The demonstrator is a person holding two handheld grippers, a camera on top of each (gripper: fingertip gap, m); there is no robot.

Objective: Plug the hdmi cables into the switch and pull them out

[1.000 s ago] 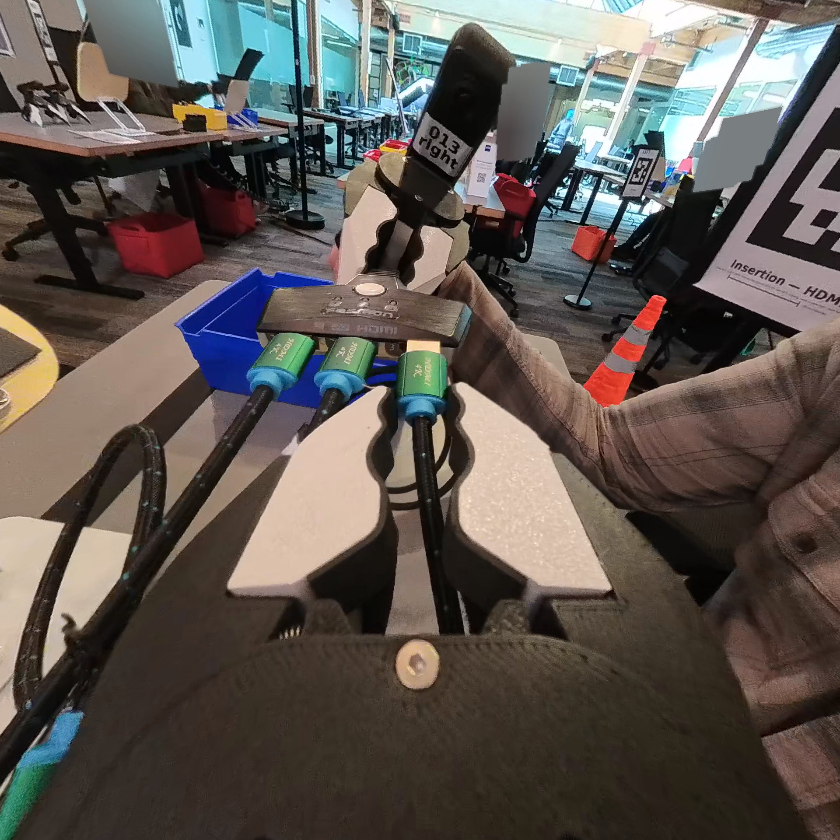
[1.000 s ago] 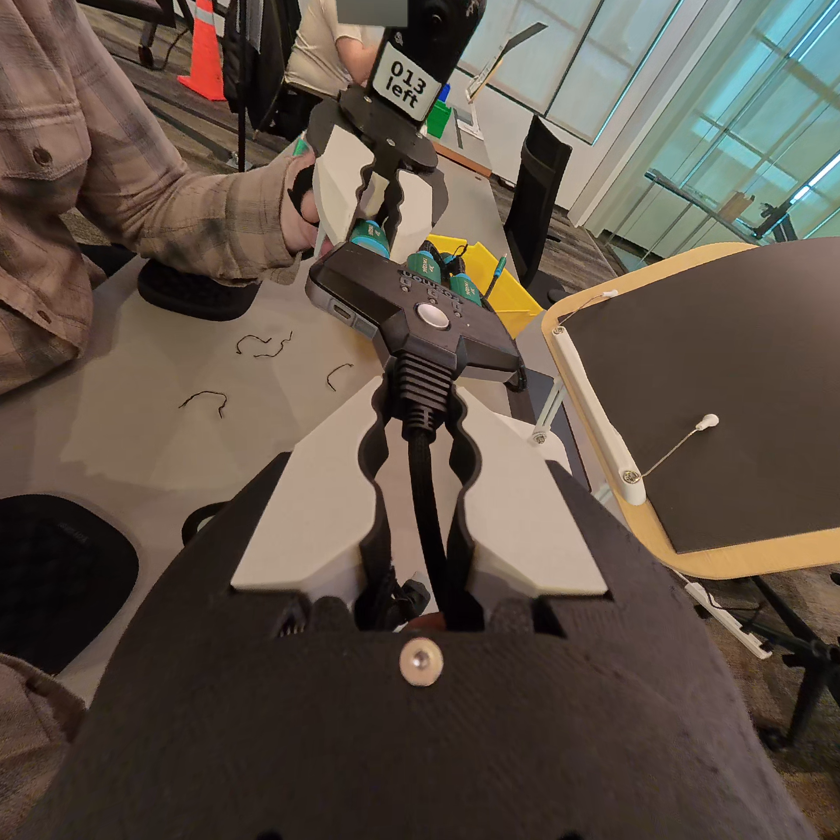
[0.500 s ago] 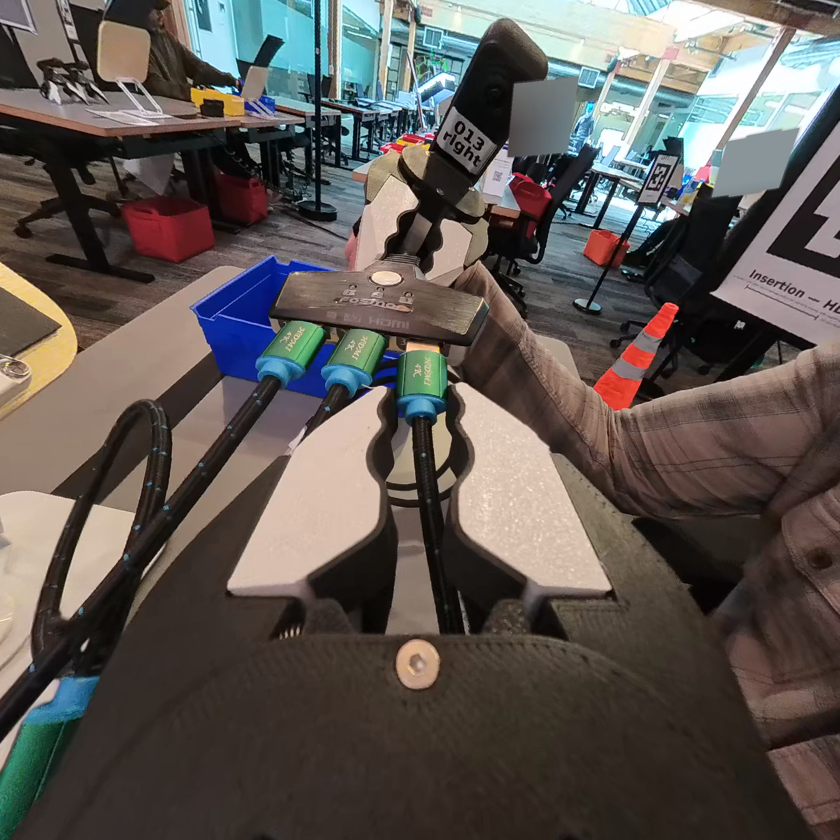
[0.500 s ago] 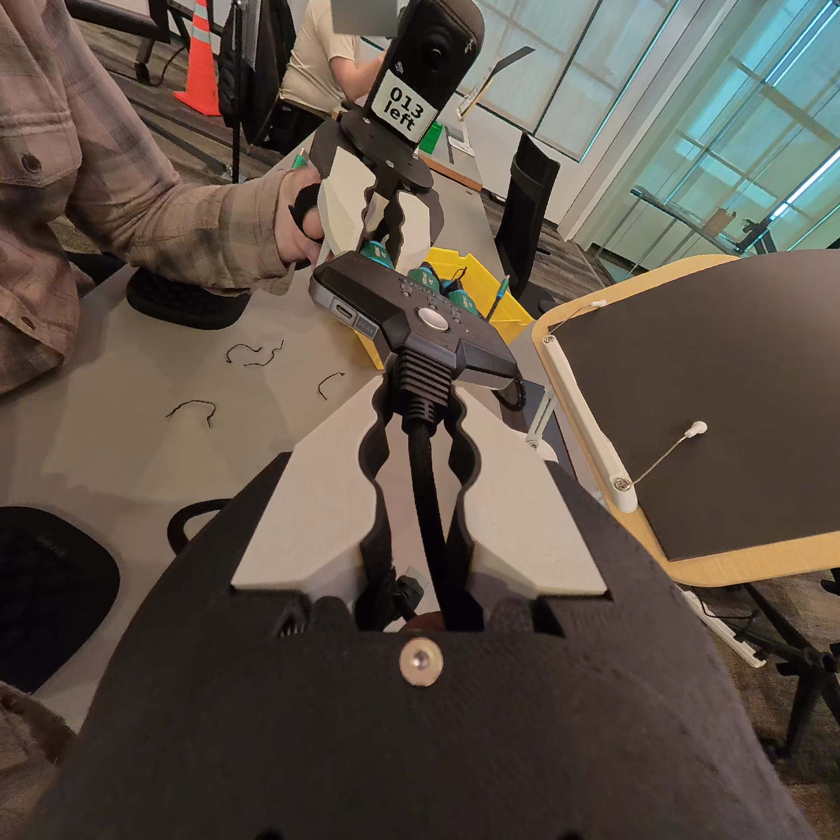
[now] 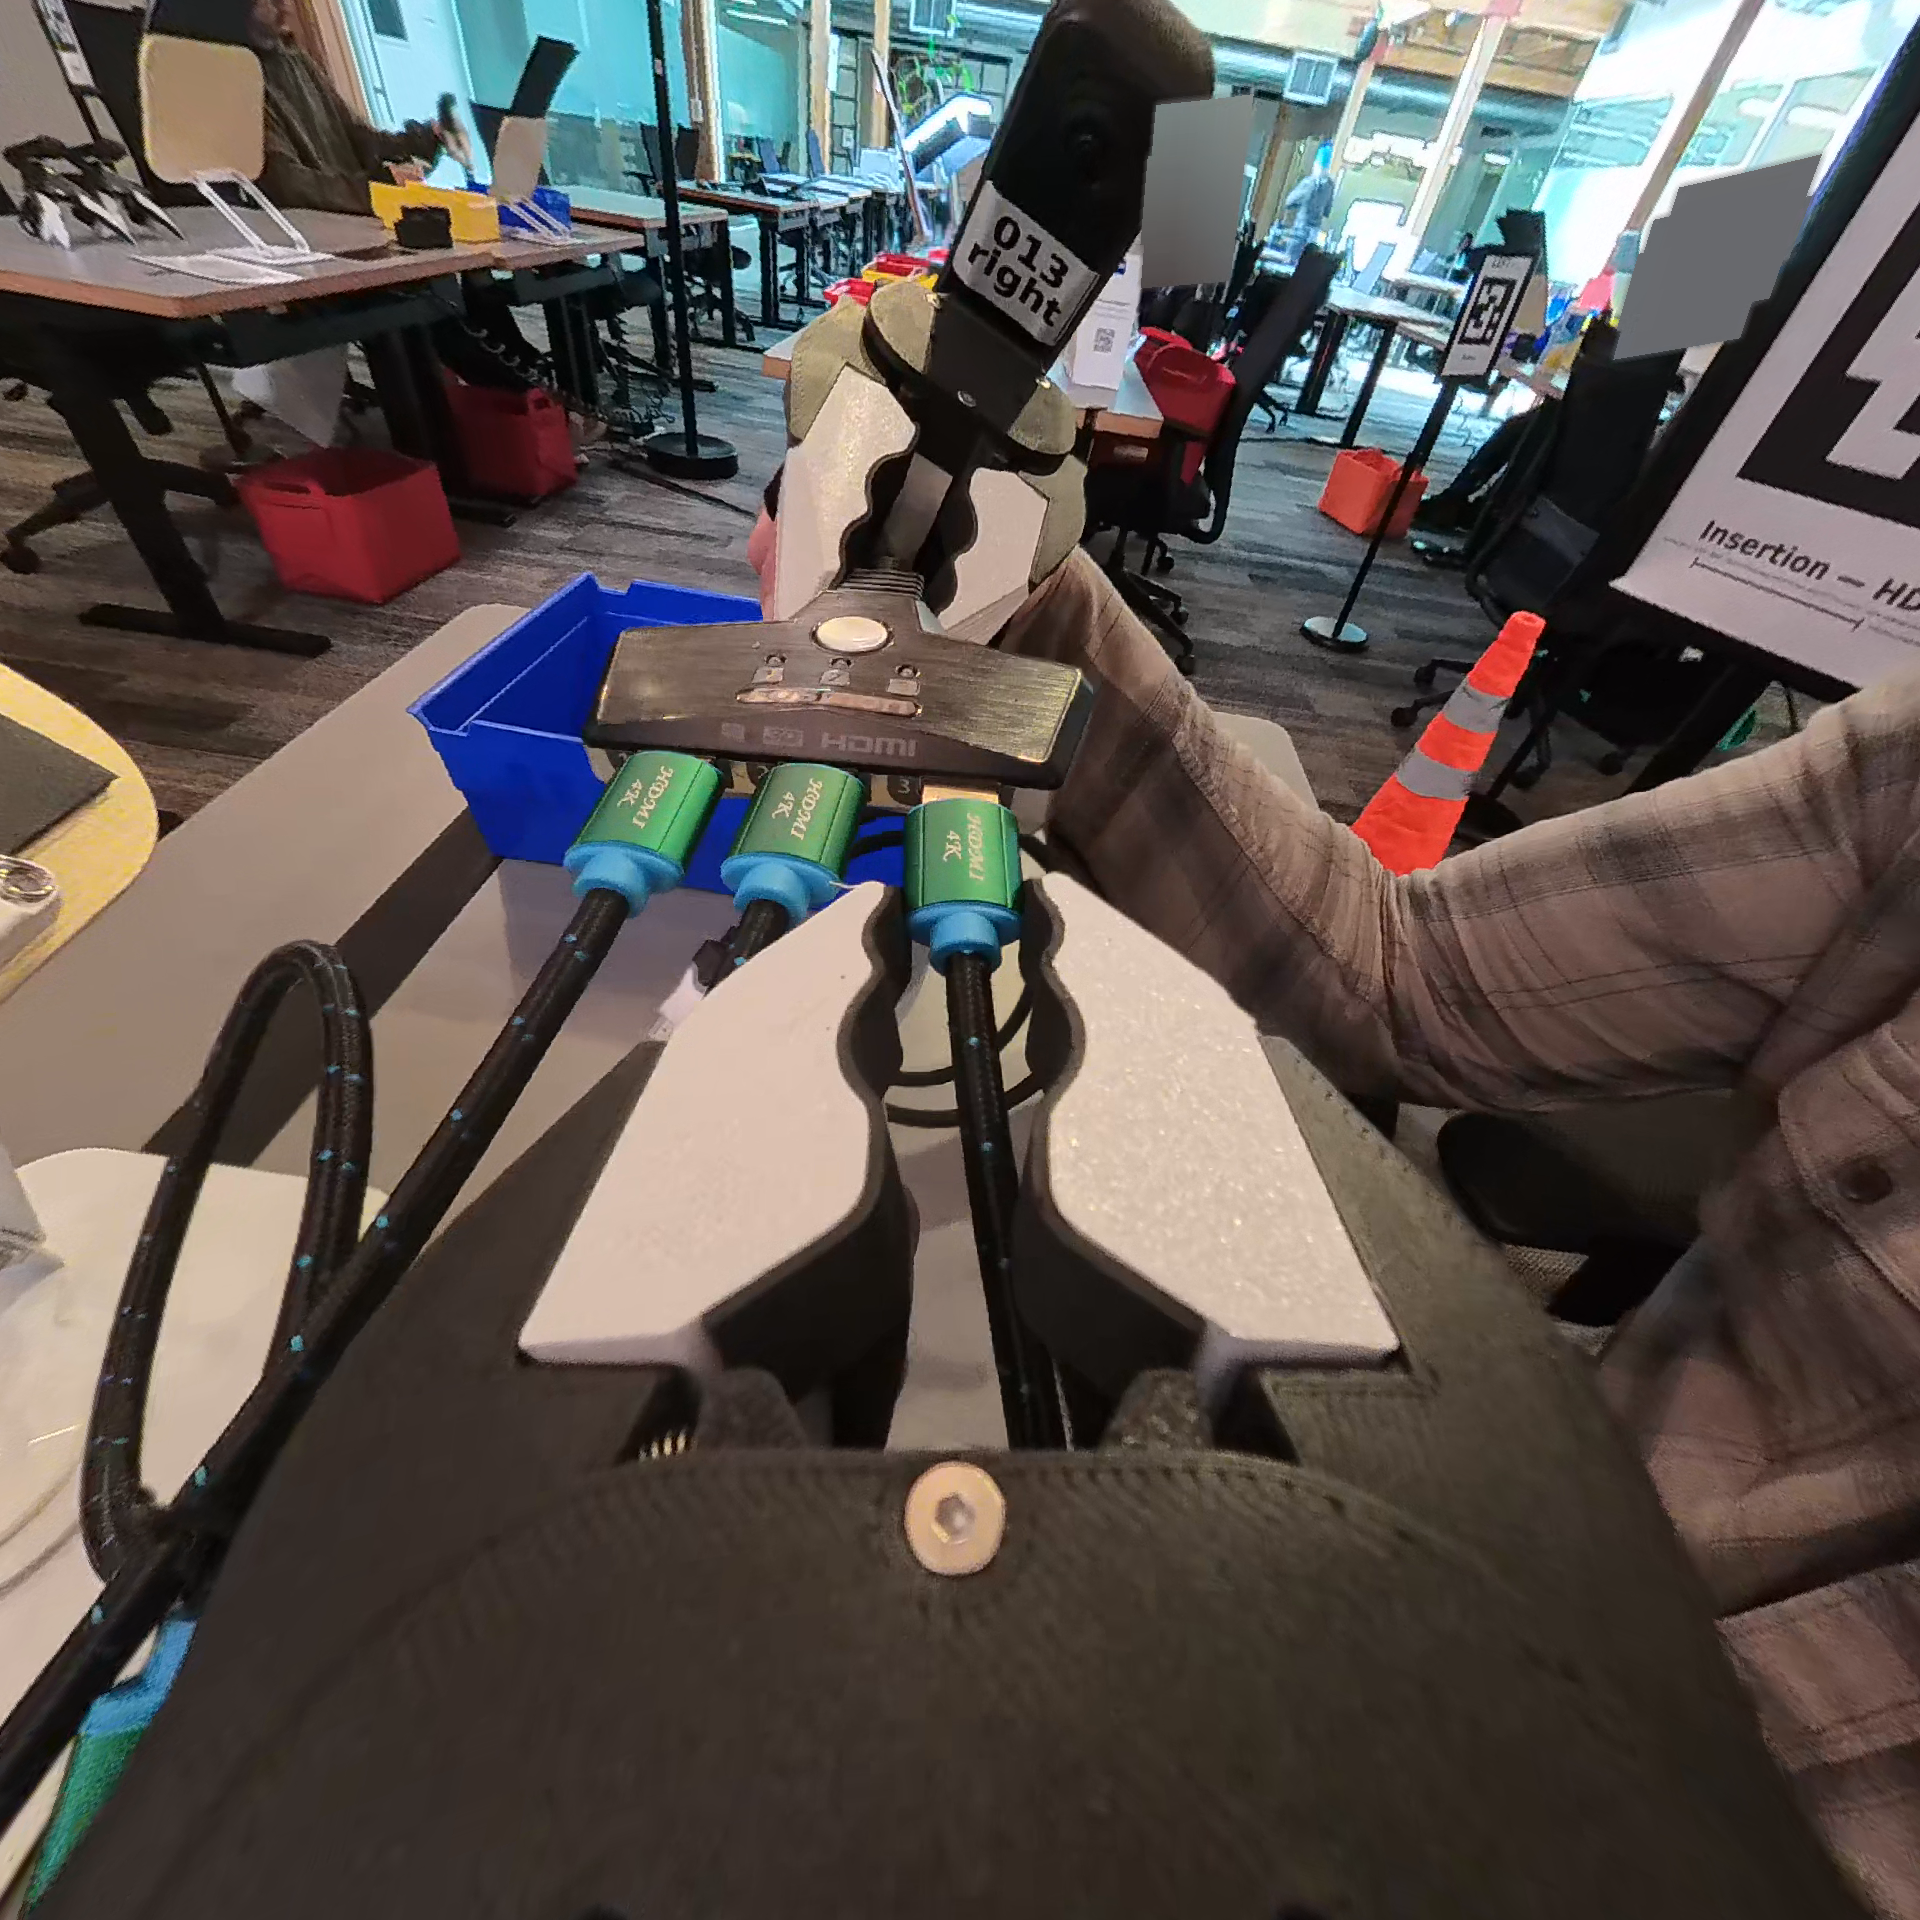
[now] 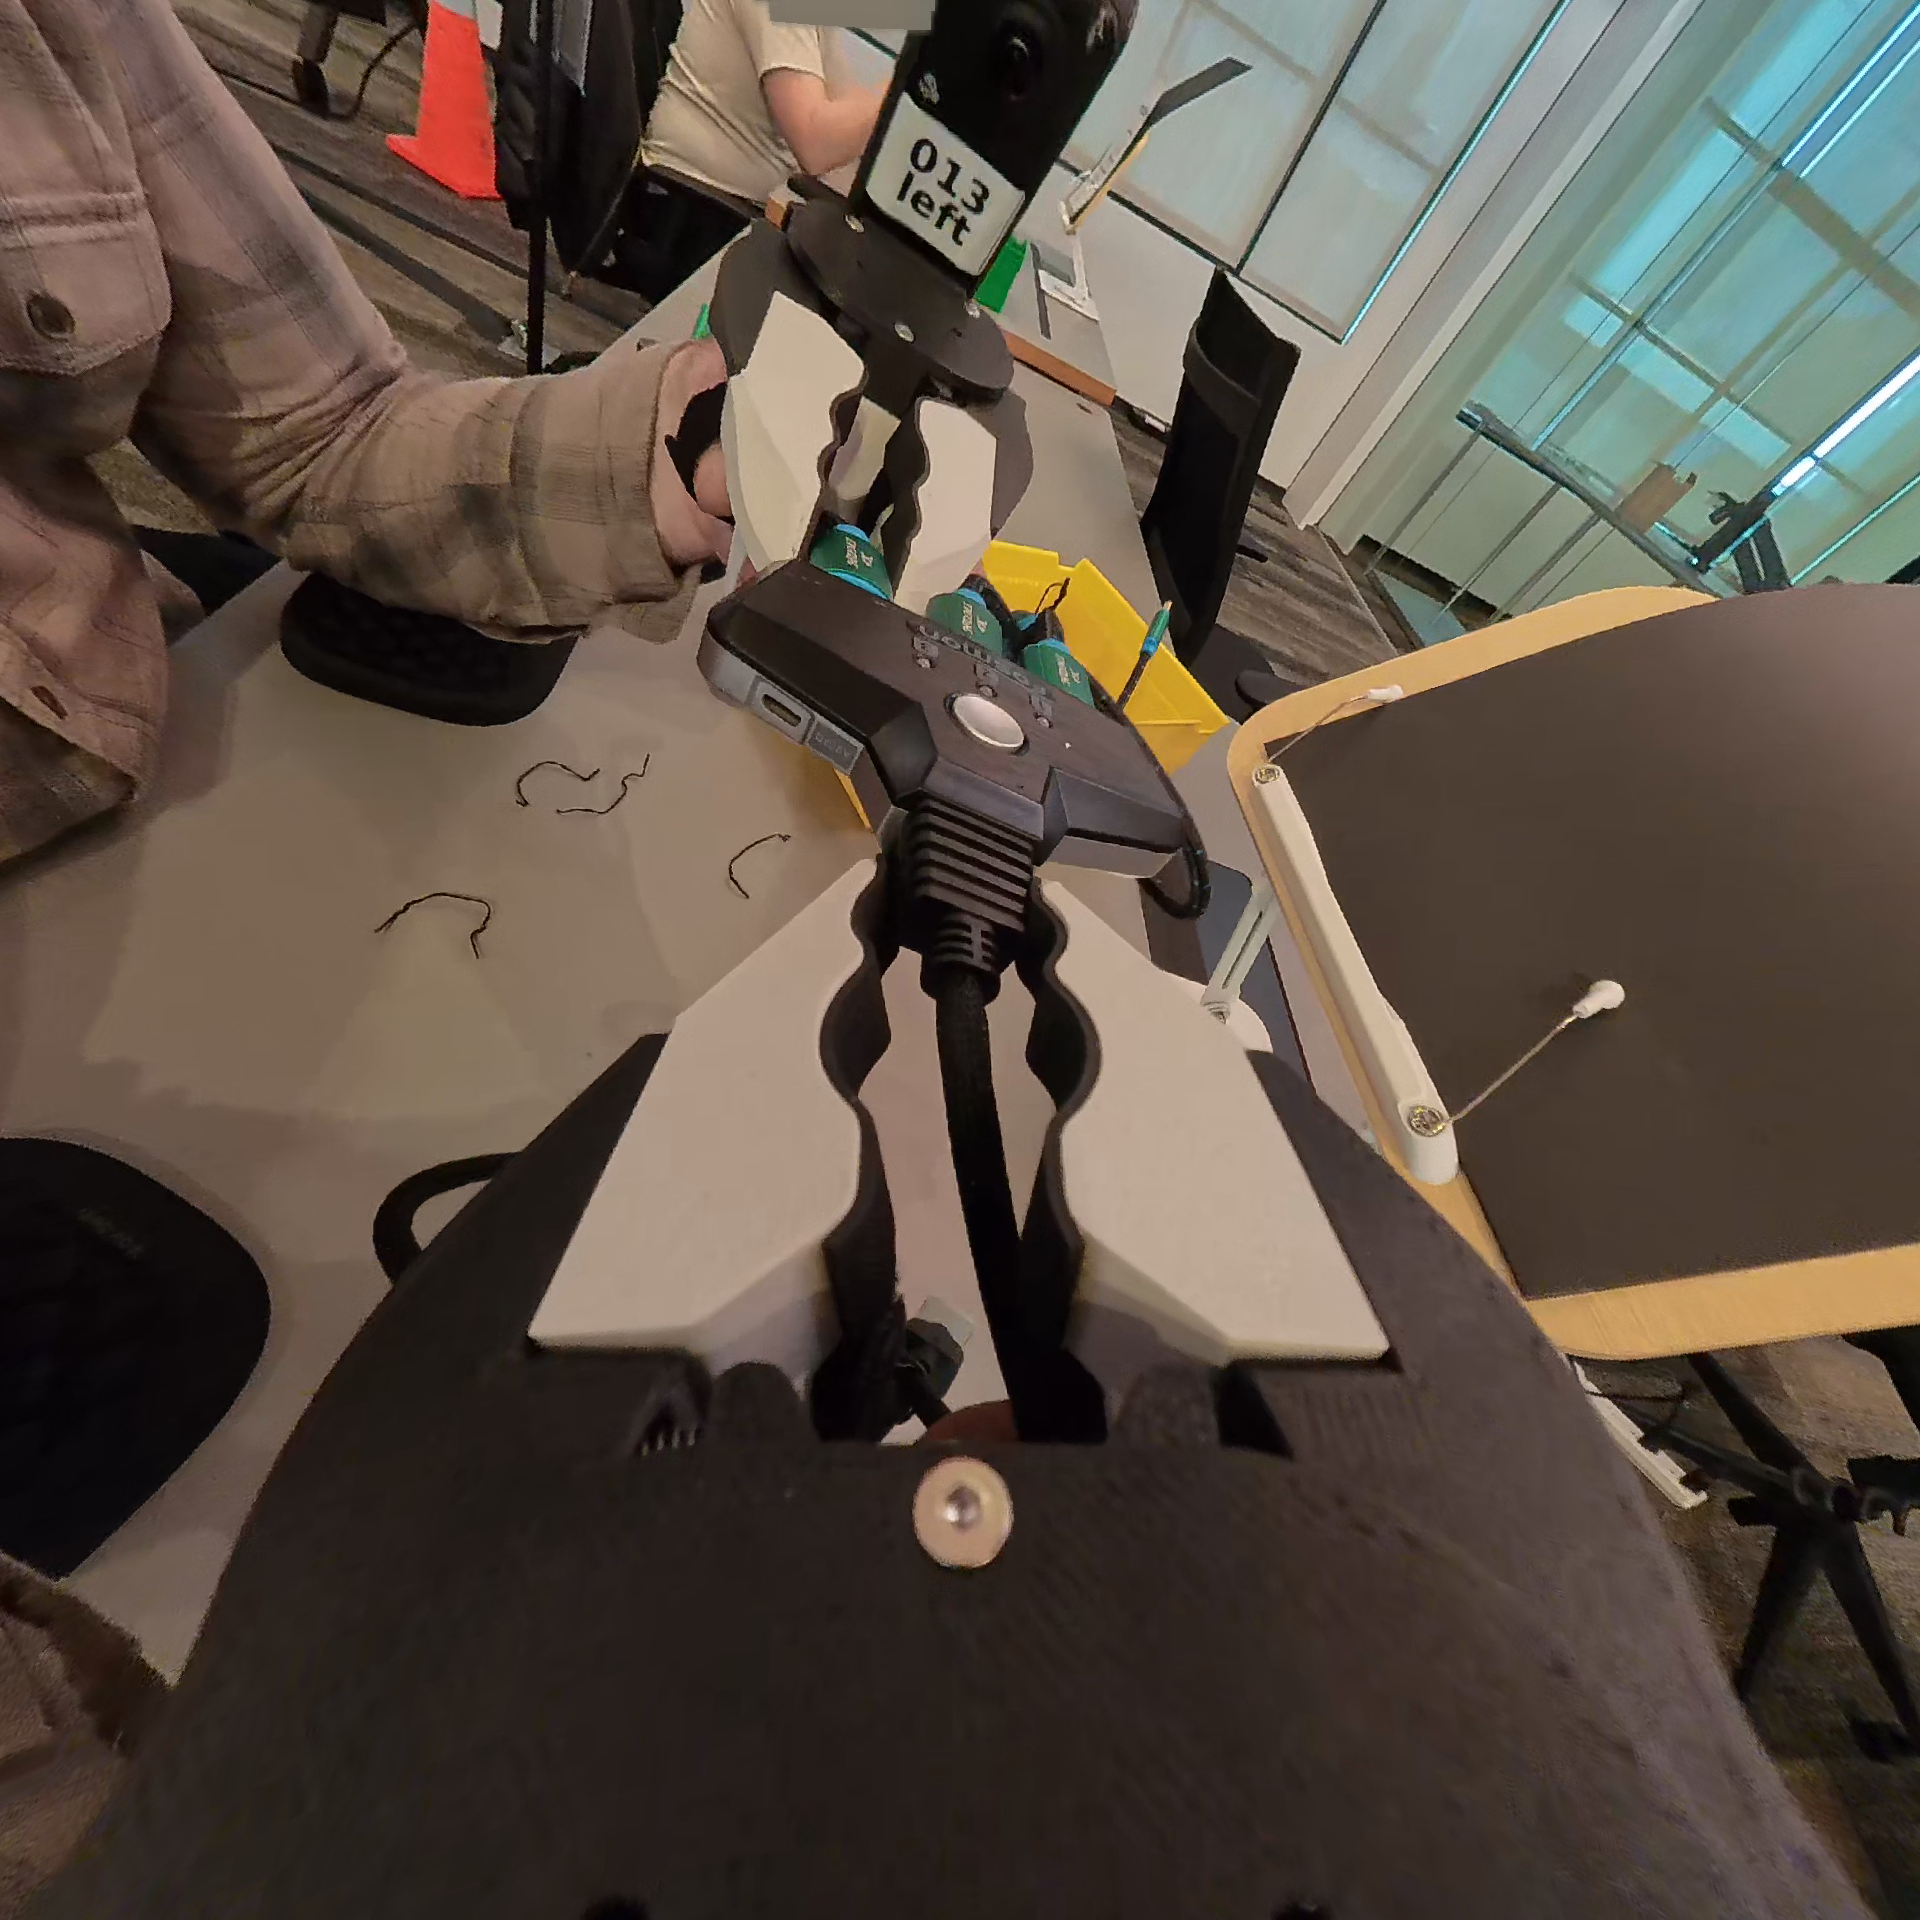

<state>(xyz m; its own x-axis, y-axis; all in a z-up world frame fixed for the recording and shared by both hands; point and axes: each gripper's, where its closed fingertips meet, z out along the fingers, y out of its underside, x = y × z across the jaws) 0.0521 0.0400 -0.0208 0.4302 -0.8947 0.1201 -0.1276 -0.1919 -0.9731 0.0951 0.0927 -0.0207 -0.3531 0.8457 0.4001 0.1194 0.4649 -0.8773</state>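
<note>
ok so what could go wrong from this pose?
1. The third green plug shows bare metal at the switch: seemingly half-seated. Off-axis force from the left gripper could bend it.
2. The right gripper holds only the ribbed strain relief, so the switch may twist or slip.
3. The other two plugs' cables hang looped beside the left gripper and may snag.

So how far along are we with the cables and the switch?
Two green plugs sit seated in the switch. The left gripper flanks the third plug, which shows bare metal at the port, so whether it is going in or coming out is unclear. The right gripper grips the switch's cable boot.
</note>
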